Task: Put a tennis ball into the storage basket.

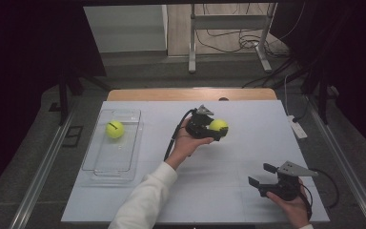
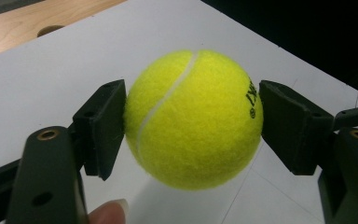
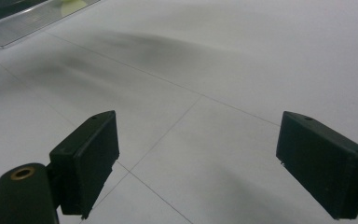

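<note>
From above, my left gripper (image 1: 213, 129) held a tennis ball (image 1: 218, 126) near the middle of the white table (image 1: 238, 191), while my right gripper (image 1: 262, 174) rested wide apart near the right front corner. A second ball (image 1: 115, 129) lay in the clear tray (image 1: 124, 169) at the left.

Along my left gripper (image 2: 191, 121), both pads pressed the tennis ball (image 2: 193, 119) from either side.

Along my right gripper (image 3: 205, 163), the jaws stood wide over bare table (image 3: 205, 70).

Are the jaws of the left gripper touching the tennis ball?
Touching. In the left gripper view, both jaws of the left gripper press against the sides of the tennis ball, with no gap visible.
</note>
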Demonstrator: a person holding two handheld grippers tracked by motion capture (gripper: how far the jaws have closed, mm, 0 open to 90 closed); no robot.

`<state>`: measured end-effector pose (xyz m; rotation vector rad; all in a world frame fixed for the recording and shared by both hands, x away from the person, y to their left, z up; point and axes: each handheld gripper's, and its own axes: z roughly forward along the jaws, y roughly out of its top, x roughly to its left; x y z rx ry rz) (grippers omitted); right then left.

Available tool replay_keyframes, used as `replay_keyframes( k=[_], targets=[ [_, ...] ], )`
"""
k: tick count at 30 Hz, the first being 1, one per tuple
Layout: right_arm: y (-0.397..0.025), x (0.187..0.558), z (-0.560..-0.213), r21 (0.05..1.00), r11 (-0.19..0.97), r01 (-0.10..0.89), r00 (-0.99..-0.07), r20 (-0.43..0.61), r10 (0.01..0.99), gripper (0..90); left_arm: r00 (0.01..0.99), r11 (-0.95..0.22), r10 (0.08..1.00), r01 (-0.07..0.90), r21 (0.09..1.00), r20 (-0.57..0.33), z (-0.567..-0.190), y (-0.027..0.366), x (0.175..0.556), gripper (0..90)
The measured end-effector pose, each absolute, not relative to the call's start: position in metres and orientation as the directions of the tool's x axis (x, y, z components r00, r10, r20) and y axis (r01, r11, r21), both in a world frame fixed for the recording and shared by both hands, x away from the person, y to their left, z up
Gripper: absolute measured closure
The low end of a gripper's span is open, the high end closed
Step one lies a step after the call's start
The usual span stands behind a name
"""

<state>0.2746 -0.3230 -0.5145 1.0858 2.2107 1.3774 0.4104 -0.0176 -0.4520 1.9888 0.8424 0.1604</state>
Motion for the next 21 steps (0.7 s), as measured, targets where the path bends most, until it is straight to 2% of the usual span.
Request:
replay_keyframes(
  k=[21],
  targets=[
    [-0.323,0.275,-0.515,0.865,0.249,0.435,-0.659,0.118,0.743,13.3,0.751,-0.297,0.622,0.489,0.820,-0.223,-0.451,-0.003,0.405,27.9]
  ],
)
